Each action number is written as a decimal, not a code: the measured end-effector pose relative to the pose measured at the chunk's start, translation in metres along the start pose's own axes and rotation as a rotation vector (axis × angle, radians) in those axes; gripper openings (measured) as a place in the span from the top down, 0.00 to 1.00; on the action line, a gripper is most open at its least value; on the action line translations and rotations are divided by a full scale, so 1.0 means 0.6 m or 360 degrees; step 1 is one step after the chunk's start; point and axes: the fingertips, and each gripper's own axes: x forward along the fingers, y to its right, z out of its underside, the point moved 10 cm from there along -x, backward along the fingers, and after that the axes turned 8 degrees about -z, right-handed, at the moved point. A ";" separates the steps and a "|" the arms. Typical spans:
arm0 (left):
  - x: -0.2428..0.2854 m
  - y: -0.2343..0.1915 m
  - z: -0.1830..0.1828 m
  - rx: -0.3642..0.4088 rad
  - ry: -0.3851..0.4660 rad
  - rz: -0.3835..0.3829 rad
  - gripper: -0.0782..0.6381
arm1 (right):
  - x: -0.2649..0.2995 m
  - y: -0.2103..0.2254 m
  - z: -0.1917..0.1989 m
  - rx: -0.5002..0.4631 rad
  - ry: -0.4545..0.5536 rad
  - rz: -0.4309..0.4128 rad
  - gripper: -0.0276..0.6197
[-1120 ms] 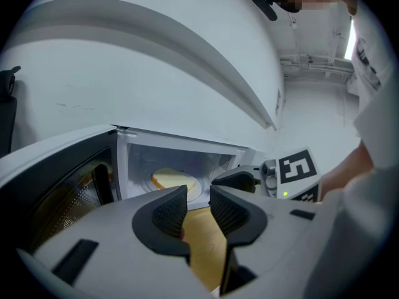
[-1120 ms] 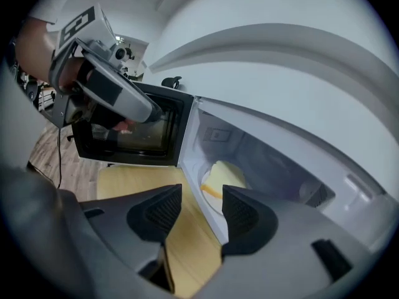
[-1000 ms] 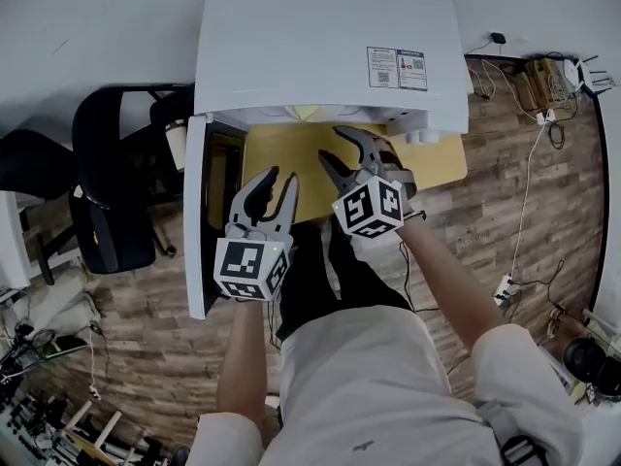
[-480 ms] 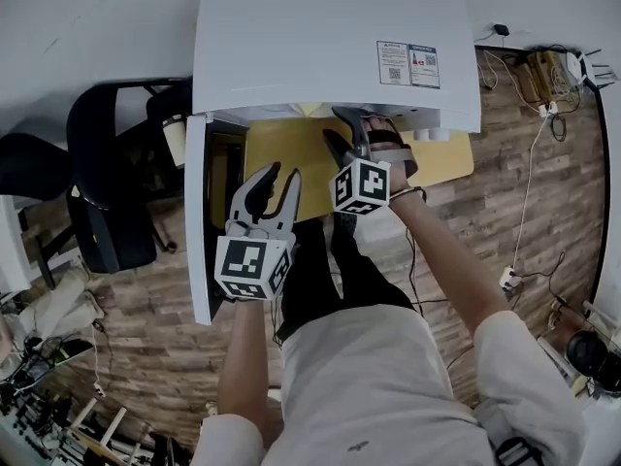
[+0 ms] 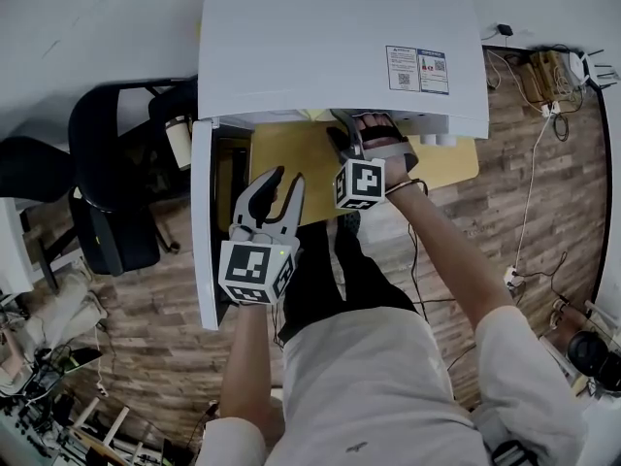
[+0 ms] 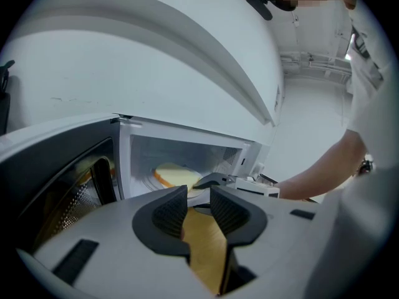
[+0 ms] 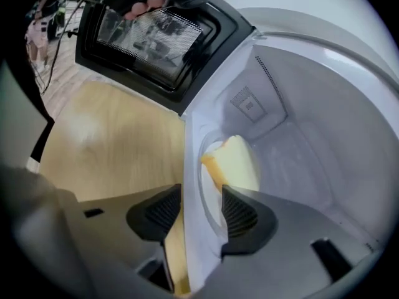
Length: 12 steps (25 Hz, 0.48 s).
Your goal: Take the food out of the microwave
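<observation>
Left claw [image 5: 286, 175]: lower centre of the head view, just right of the door's edge; jaws apart with a moderate gap; nothing between the pads, only the yellow table seen through the gap; it touches nothing.
Right claw [image 5: 342, 129]: upper centre of the head view, its tips at the mouth of the microwave, under the front lip; jaws wide and closing; no food between the pads; in the right gripper view the gap frames the cavity's front sill and the rim of the turntable.
Bread slice [image 7: 234, 164]: pale yellow with a darker crust; it lies flat on the turntable inside the cavity; in the right gripper view it sits just beyond and above the tip of the right-hand jaw, near but not touched; in the left gripper view it lies at centre frame, behind the right claw's dark tip.
Turntable [image 7: 202, 178]: round, clear, on the cavity floor; the bread rests on it.
Microwave [image 5: 340, 37]: white box filling the top centre of the head view; labels on its upper right; interior white.
Door [image 5: 201, 231]: swung fully out at the left; dark mesh window.
Table [image 5: 286, 153]: yellow top beneath the microwave.
Chair [image 5: 112, 192]: black, left of the frame.
Floor [image 5: 524, 192]: wood planks, cables at the right.
</observation>
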 end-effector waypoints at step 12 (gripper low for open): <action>-0.002 -0.004 0.006 -0.0080 0.0006 -0.0009 0.74 | 0.012 -0.006 0.004 -0.0127 -0.0074 0.0018 0.66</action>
